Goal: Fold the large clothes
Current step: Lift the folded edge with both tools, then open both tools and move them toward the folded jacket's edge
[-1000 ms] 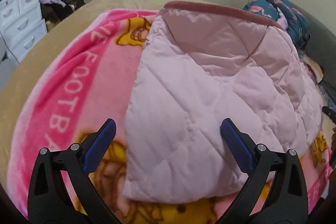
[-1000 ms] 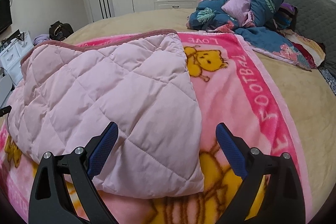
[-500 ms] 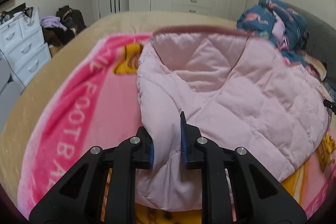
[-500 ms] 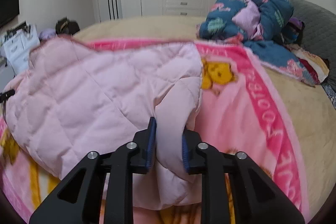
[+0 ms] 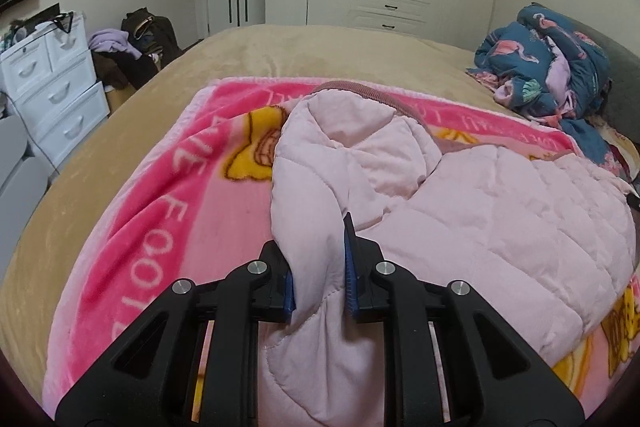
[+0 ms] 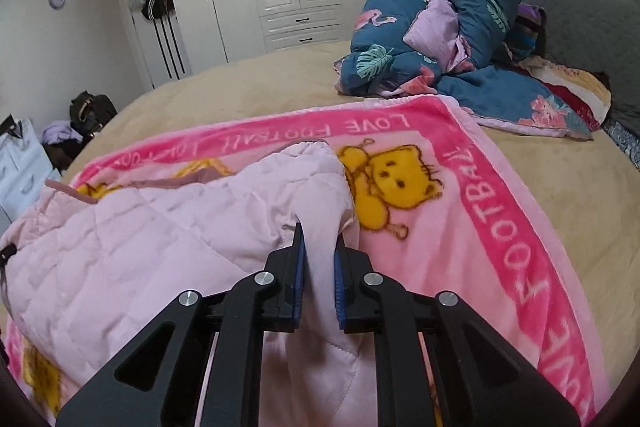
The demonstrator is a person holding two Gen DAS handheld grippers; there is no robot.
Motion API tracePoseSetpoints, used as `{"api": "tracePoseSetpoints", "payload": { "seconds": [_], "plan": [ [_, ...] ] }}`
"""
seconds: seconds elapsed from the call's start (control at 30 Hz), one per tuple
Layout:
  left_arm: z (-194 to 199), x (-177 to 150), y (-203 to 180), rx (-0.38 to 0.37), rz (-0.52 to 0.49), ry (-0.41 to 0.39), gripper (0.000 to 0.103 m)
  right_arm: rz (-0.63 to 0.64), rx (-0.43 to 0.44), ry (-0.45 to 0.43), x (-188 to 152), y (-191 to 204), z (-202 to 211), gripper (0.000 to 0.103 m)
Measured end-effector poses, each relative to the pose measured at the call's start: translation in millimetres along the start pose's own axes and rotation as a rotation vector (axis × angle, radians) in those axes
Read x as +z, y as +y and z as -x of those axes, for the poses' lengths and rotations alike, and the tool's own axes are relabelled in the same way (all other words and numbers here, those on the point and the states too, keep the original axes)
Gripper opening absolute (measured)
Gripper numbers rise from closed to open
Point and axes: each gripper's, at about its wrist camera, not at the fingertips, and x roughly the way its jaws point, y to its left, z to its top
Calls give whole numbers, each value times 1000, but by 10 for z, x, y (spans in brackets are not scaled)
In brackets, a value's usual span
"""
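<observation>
I have the left gripper (image 5: 318, 263) clenched on the pink quilted jacket (image 5: 480, 227), and the right gripper (image 6: 319, 267) grasping its other corner. The jacket lies bunched on the pink cartoon blanket (image 6: 460, 227), its gripped corners lifted off the blanket.

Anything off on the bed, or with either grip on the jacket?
Nothing wrong with the grips: left gripper and right gripper each pinch the pink jacket. Only oddity: a crumpled blue quilt heaped near the headboard, clear of the fold.
</observation>
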Motion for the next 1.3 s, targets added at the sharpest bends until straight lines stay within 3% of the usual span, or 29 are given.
{"api": "tracePoseSetpoints", "payload": {
  "seconds": [0.23, 0.43, 0.57, 0.63, 0.67, 0.73, 0.93, 1.03, 1.3],
  "plan": [
    [-192, 31, 14, 21, 8, 31, 14, 29, -37, 21, 25, 52, -201, 11],
    [-356, -30, 46, 39, 28, 77, 17, 21, -63, 98, -95, 24, -431, 11],
    [-382, -103, 125, 27, 72, 112, 27, -21, -15, 144, -201, -80, -471, 16],
    [-329, -117, 151, 28, 79, 109, 31, -3, -21, 136, -215, -69, -403, 26],
    [-308, -123, 156, 34, 79, 110, 40, -5, -10, 140, -225, -71, -366, 34],
    [-241, -120, 183, 48, 88, 112, 55, -39, 8, 137, -242, -91, -269, 64],
    [53, -130, 243, 40, 112, 88, 78, -60, 47, 72, -305, -23, 201, 93],
    [218, -141, 220, 30, 102, 66, 93, -62, 71, 48, -320, 20, 435, 97],
    [768, -274, 130, -8, 102, 3, 94, -16, 85, -61, -347, 203, 1152, 99]
  ]
}}
